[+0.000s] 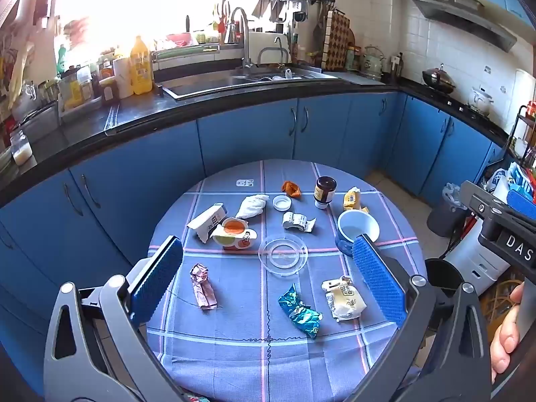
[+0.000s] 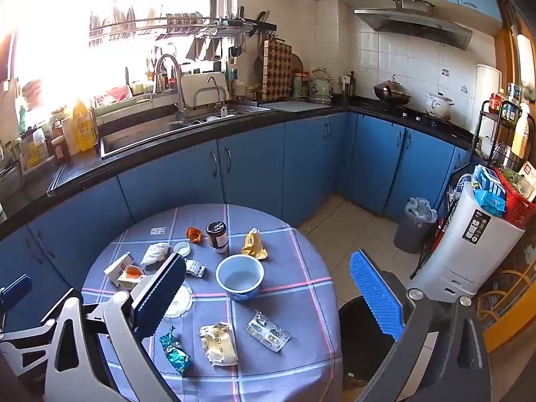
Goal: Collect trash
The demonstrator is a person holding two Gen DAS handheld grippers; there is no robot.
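Observation:
Trash is scattered over a round table with a blue plaid cloth point(image 1: 234, 361). Near me lie a pink crumpled wrapper point(image 1: 202, 286), a teal foil wrapper point(image 1: 299, 313) and a cream bread wrapper point(image 1: 343, 298). Further off are a clear plastic lid point(image 1: 283, 254), a tissue point(image 1: 253, 206) and an orange wrapper point(image 1: 290, 188). My left gripper point(image 1: 267, 244) hangs open above the table's near side, holding nothing. My right gripper point(image 2: 268, 258) is also open and empty, over the table's right part, with a blister pack point(image 2: 267, 331) below it.
A white-and-blue bowl point(image 2: 239, 276) and a dark jar point(image 2: 217, 236) stand on the table. A black bin point(image 2: 365, 335) sits at the table's right edge, and a grey bagged bin point(image 2: 413, 231) beside a white appliance point(image 2: 462, 244). Blue cabinets run behind.

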